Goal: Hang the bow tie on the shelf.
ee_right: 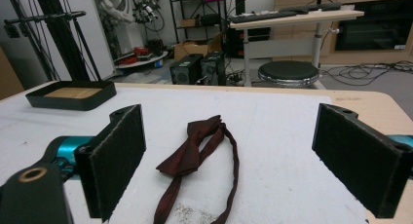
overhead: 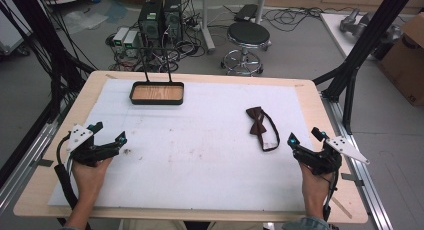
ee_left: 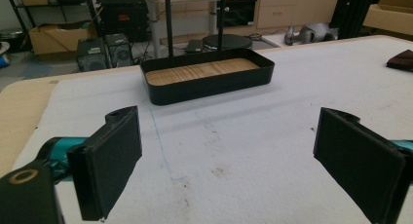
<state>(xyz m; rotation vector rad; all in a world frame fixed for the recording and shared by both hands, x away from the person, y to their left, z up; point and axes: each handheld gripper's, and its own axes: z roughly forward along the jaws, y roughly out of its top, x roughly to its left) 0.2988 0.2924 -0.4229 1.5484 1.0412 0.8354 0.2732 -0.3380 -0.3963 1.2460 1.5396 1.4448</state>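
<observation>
A dark red bow tie with its strap looped out lies on the white mat at the right; the right gripper view has the bow tie just ahead of the jaws. My right gripper rests near the table's right edge, open, a short way right of the tie. A black tray with a wooden floor stands at the back left, and this tray sits ahead in the left gripper view. My left gripper is at the left side, open and holding nothing.
A white mat covers most of the wooden table. Two thin black posts rise behind the tray. Beyond the table stand a stool, computer towers and cables on the floor.
</observation>
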